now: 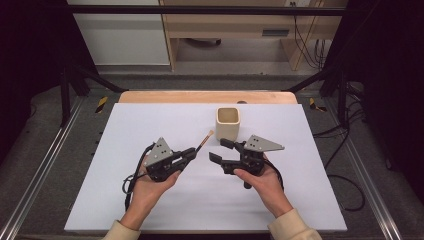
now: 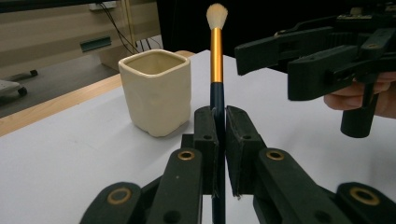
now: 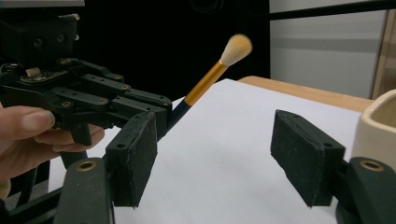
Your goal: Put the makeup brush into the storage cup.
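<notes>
A makeup brush (image 1: 204,140) with a dark handle, a gold ferrule and pale bristles is clamped in my left gripper (image 1: 191,152), which is shut on the handle; the bristle end points up and toward the cup. In the left gripper view the brush (image 2: 216,70) rises straight from between the pads. A cream square ceramic cup (image 1: 228,122) stands upright behind both grippers. My right gripper (image 1: 221,150) is open with nothing between its pads, just right of the brush. In the right gripper view the brush (image 3: 212,77) slants up from the left gripper (image 3: 161,119), and the cup's side (image 3: 380,126) sits at the right edge.
Both hands hover over a white board (image 1: 125,175) laid on a wooden table (image 1: 150,96). Black frame posts and cables flank the table. A wooden desk and a white cabinet stand beyond the far edge.
</notes>
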Tool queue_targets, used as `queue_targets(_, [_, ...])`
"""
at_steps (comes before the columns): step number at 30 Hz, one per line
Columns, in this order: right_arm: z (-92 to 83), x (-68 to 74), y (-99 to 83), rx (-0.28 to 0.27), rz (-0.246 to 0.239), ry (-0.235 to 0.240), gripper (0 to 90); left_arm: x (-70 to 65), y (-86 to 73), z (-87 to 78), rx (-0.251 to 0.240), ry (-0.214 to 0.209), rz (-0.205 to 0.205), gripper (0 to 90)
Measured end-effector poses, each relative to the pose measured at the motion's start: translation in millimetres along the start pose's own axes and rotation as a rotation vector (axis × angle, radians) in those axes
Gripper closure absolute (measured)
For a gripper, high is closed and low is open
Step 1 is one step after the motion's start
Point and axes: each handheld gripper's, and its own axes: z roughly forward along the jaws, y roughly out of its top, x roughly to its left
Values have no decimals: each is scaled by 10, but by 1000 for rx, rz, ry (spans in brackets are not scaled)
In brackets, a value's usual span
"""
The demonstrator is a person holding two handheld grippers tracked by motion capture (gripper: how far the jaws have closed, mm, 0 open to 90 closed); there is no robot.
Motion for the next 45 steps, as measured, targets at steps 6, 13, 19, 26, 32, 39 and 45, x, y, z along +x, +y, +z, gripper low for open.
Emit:
queue_targets(6, [54, 38, -28, 18, 2, 21, 331, -41, -7, 32, 5, -9, 10, 829])
queue_targets(13, [66, 30, -39, 15, 21, 41, 381, -77, -15, 68, 4, -22, 15, 829])
queue_targets(19, [75, 27, -45, 6, 44, 67, 423, -96, -24, 80, 7, -30, 18, 829])
queue_targets(26, [73, 12, -49, 1, 62, 77, 444, -131, -41, 109, 6, -42, 22, 829])
queue_targets(32, [67, -1, -48, -14, 81, 88, 472, -164, -47, 126, 5, -51, 27, 829])
queue_targets(39, [69, -3, -54, -23, 103, 107, 519, -190, -43, 131, 1, -54, 30, 829])
queue_targets(45, [67, 14, -57, -26, 105, 107, 648, -197, -58, 141, -3, -55, 21, 829])
